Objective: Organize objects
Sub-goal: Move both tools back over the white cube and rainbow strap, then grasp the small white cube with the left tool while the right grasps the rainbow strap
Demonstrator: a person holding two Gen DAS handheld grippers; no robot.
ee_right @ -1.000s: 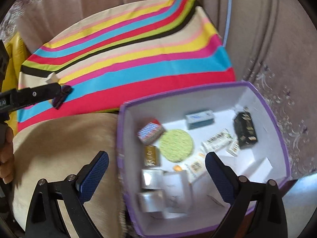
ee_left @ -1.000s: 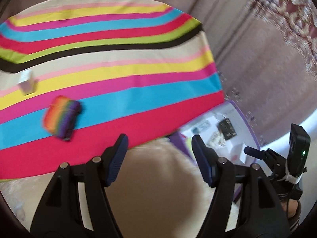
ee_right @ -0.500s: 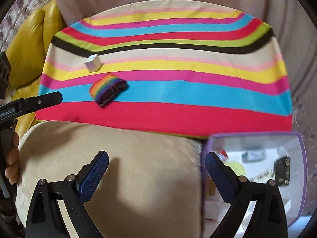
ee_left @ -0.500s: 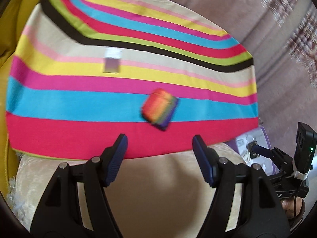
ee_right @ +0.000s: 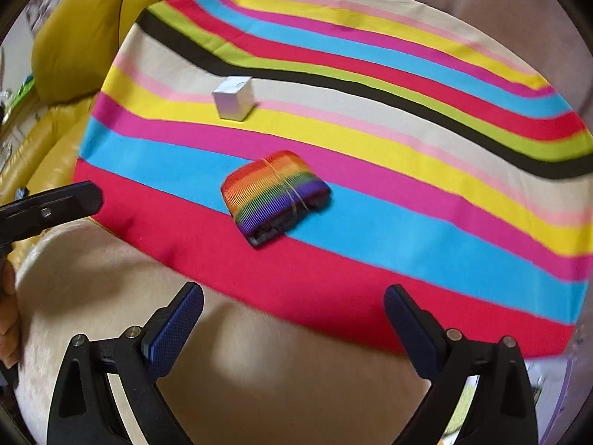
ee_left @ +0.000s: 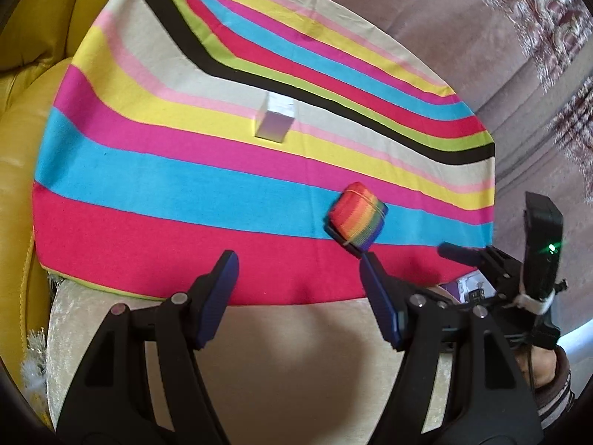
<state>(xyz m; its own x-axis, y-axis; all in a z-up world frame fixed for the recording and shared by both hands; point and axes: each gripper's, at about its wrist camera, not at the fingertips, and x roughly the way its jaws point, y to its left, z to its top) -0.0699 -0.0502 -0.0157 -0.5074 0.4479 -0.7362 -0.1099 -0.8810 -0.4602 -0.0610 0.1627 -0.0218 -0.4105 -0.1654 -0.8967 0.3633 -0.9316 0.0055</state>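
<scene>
Jaws of the right hand-held gripper (ee_right: pixel 292 328) wide apart, nothing between the blue pads, poised over the cream cushion edge at the near side. Left hand-held gripper (ee_left: pixel 300 289) likewise parted about halfway and empty, its right pad just short of the rainbow strap bundle (ee_left: pixel 356 221) without touching.

Beyond the pads, striped cloth (ee_right: pixel 370 200) spread over the cushioned seat. On the blue and red stripes, near and slightly left of centre in the right wrist view: rainbow strap bundle (ee_right: pixel 276 193), a folded woven band bound by thin elastic, dark buckle or end peeking out at its near edge. Probably light, soft and springy, with a ribbed, grippy weave; little risk of slipping, some risk of squashing out of shape or unrolling if pinched at one loose fold. Best taken across the short width, pads on the two long flanks, near the elastic so the layers stay together.

Farther off and to the left, on the cream and yellow stripes: small white box (ee_right: pixel 234 98), upright, well apart from the bundle. Likely thin card, light, stiff yet crushable, smooth-sided; best held on two opposite flat faces with gentle pressure.

At the far right edge of the left wrist view, a sliver of purple-rimmed box (ee_left: pixel 472 289), presumably the destination.
</scene>
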